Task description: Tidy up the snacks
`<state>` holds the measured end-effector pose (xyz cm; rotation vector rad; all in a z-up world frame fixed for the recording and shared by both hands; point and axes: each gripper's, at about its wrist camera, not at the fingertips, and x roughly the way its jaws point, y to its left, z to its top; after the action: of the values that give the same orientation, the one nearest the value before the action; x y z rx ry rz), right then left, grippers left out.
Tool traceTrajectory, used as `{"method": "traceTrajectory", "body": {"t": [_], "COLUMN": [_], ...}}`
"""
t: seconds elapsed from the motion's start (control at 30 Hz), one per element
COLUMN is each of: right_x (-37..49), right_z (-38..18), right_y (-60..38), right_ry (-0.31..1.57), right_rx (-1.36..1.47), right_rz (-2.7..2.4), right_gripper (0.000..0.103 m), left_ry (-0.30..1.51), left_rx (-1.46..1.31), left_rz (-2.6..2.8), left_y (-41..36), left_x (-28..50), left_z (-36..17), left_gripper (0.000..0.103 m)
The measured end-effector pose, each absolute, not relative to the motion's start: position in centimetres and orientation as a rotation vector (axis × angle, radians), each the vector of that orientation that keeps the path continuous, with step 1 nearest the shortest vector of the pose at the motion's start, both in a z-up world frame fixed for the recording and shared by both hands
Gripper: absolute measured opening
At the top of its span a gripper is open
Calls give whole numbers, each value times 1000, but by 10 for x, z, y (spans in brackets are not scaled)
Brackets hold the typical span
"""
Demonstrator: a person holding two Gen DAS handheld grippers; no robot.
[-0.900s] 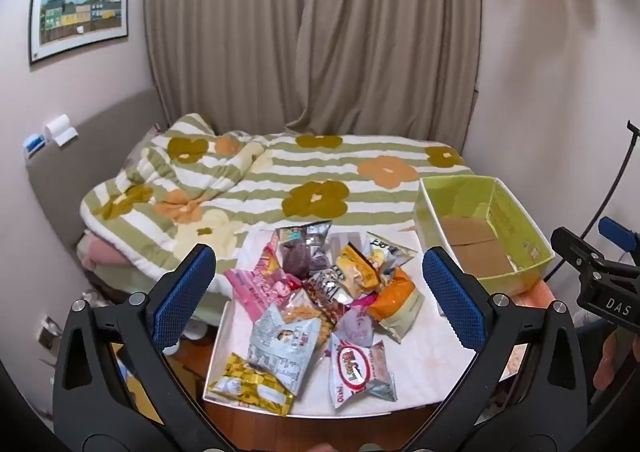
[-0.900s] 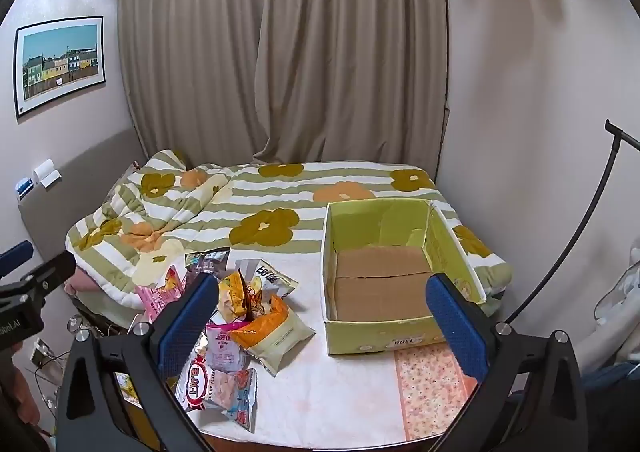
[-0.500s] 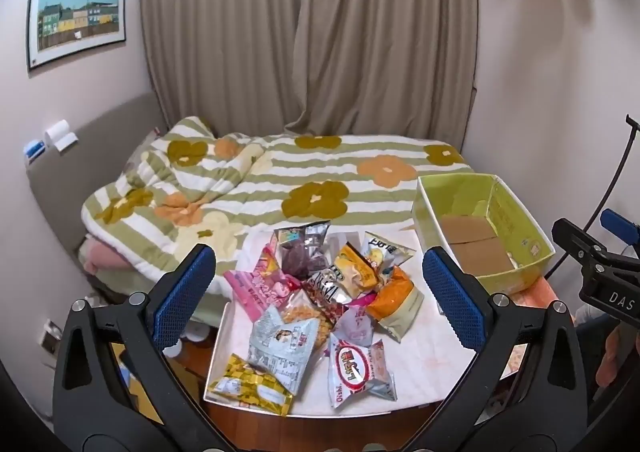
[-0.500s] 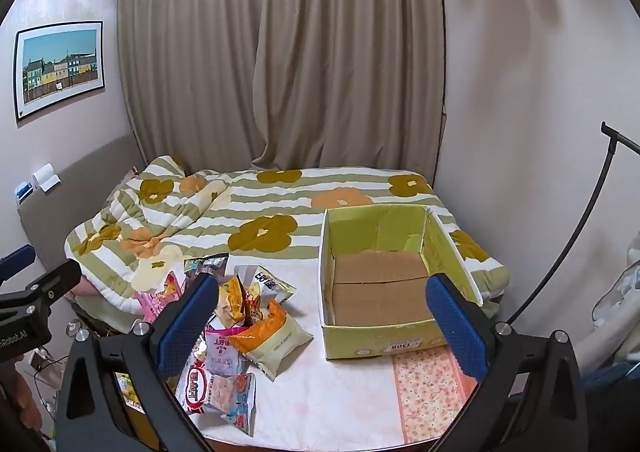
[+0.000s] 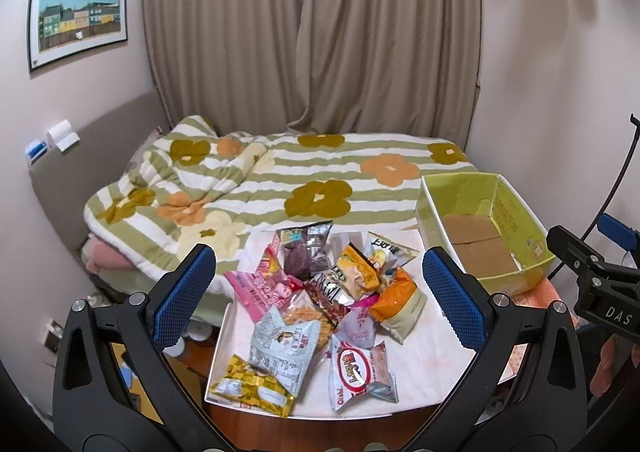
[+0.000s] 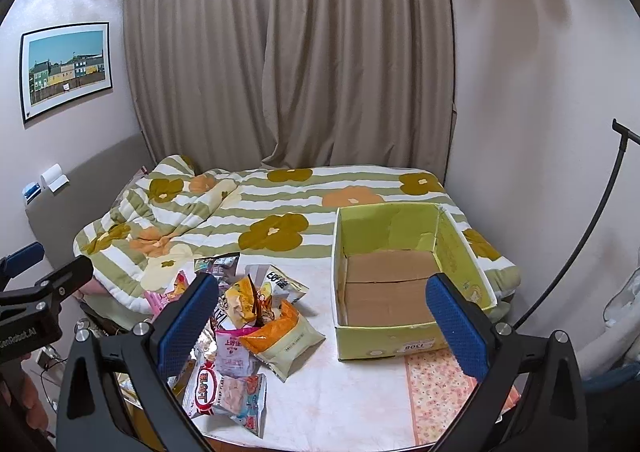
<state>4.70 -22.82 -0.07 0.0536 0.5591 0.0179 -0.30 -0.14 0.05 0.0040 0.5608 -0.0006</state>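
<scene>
Both grippers are hanging above the near edge of the table (image 5: 424, 368), angled down at it. The left gripper (image 5: 318, 288) is showing its jaws spread wide with nothing between them, and they are framing the snack pile (image 5: 320, 304) from above, well clear of it. The right gripper (image 6: 320, 316) is doing the same: jaws wide, gripping nothing, framing the gap between the pile and the green cardboard box (image 6: 404, 344).

The snacks are lying heaped on the white tablecloth at the left part of the table: a yellow packet (image 5: 250, 390) is sitting at the near left corner, a grey bag (image 5: 286, 350) is lying just behind it, a red-and-white shrimp-flakes bag (image 5: 358, 372) is lying at the front, an orange bag (image 5: 396, 298) is lying on the side nearest the box, and a dark purple bag (image 5: 306, 252) is lying at the back. The box is standing open on the right part of the table, apart from the pile, showing only its brown cardboard floor. Behind the table, a bed with a flowered striped quilt (image 6: 280, 208) is filling the room up to the beige curtain (image 6: 288, 52).
</scene>
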Motion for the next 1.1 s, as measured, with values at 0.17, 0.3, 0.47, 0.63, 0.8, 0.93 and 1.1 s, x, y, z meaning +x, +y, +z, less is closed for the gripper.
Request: {"method": "traceTrajectory", "body": {"t": [0.17, 0.3, 0.47, 0.63, 0.8, 0.93, 1.1], "right_x": [48, 47, 46, 46, 47, 46, 45], "right_z": [-5, -6, -10, -11, -11, -12, -13], "right_y": [-226, -225, -228, -229, -230, -230, -230], "right_ry": [560, 559, 556, 556, 557, 557, 560], "right_rx": [47, 47, 49, 48, 49, 51, 51], "right_rz": [20, 19, 19, 17, 17, 20, 23], "right_gripper": [103, 103, 103, 103, 103, 103, 103], "left_ry": [570, 571, 572, 571, 573, 574, 575], "left_rx": [4, 7, 4, 5, 5, 4, 5], "left_rz": [8, 6, 6, 8, 9, 13, 16], "left_y": [-4, -4, -4, -5, -6, -7, -8], "left_x": [2, 3, 3, 4, 6, 7, 6], "left_z": [1, -1, -1, -1, -2, -4, -5], "left_gripper": [103, 103, 103, 103, 103, 103, 103]}}
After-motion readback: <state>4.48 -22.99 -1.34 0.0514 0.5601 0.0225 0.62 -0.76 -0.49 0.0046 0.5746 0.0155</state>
